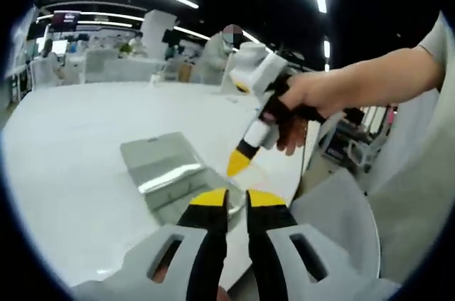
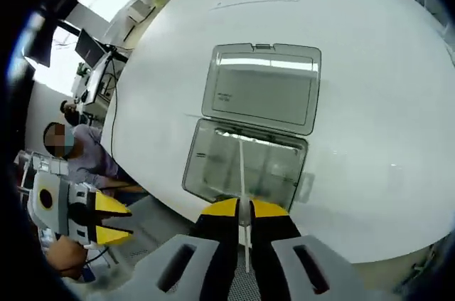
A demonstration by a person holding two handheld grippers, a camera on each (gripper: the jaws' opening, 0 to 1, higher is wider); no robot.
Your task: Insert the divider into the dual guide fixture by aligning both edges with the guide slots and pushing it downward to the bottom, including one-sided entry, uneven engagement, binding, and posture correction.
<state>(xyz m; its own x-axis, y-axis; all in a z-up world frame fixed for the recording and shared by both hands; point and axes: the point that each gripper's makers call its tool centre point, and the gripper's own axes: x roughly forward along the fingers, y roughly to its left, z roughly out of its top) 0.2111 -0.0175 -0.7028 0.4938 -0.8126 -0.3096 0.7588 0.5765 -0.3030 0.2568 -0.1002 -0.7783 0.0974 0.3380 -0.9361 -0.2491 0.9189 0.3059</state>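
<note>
white surface [image 2: 370, 73] carries the clear fixture box [image 2: 245, 166], lid open. right hand-held gripper [image 2: 244, 208], directly above the box, is clamped on the thin divider [image 2: 242, 166], its long axis running into the box. left hand-held gripper [image 1: 237, 197], jaws slightly apart, empty, waits beside the box.

Left gripper [image 1: 237, 200] at the bottom of the left gripper view, black jaws with yellow tips nearly together, a narrow gap between them, nothing visibly gripped. Right gripper [image 1: 238, 164] entering that view from the right, angled down and to the left, held by a bare hand [image 1: 302, 105] on an outstretched forearm [image 1: 384, 77]. In the right gripper view, right gripper [image 2: 244, 210] with yellow-tipped jaws closed on a thin pale strip. Left gripper [image 2: 117, 221] low at the left there, yellow tips slightly apart.
</note>
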